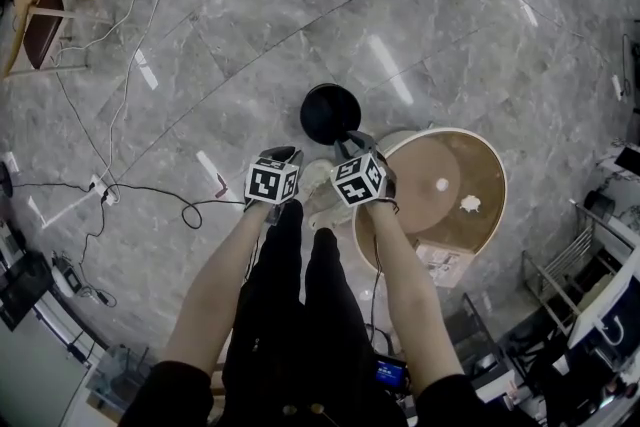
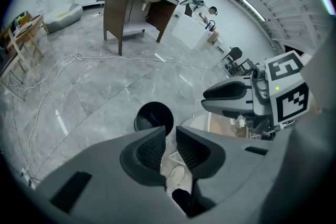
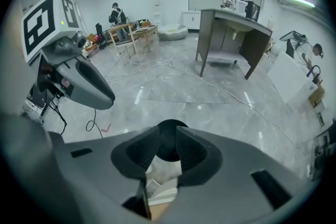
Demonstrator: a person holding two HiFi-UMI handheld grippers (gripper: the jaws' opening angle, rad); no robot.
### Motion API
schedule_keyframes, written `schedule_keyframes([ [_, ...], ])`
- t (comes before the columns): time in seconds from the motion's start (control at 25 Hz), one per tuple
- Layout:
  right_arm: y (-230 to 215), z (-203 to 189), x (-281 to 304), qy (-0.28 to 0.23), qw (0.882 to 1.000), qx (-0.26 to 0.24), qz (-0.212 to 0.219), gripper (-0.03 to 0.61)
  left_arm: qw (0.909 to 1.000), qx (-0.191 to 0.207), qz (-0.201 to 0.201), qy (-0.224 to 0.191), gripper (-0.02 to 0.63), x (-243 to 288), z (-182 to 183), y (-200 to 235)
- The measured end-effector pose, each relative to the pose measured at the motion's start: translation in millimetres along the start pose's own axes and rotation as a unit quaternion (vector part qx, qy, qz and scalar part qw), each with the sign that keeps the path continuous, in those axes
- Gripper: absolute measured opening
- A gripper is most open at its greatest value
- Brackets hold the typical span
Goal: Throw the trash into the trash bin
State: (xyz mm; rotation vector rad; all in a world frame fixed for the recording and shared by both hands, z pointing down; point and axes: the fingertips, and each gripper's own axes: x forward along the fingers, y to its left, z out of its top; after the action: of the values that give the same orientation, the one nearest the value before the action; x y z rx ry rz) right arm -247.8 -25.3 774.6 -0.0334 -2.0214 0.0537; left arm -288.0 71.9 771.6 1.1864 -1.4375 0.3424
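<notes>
My right claw gapes empty by the bin (left claw too, barely parted); scraps wait on the table.

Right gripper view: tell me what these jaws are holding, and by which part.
Nothing is held. The right gripper has its jaws apart with nothing between the pads. Only the black trash bin on the floor shows through the gap.

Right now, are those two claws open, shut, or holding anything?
Left gripper: open by a narrow gap, holding nothing.
Right gripper: open, holding nothing.
</notes>
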Motion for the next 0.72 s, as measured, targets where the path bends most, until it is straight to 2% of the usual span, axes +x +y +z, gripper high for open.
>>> schedule_keyframes([
  [0.4,2,-27,-47,-0.015,0.998,0.048,-0.032,0.084,0.9986,0.046,-0.010,0.024,0.063,-1,-6,-20],
  [0.56,2,-45,-94,-0.044,0.992,0.109,-0.053,0.041,0.9953,0.085,-0.017,0.042,0.063,-3,-10,-42],
  [0.72,-2,-66,-154,-0.084,0.977,0.177,-0.086,0.020,0.9902,0.123,-0.040,0.052,0.057,-9,-13,-72],
])
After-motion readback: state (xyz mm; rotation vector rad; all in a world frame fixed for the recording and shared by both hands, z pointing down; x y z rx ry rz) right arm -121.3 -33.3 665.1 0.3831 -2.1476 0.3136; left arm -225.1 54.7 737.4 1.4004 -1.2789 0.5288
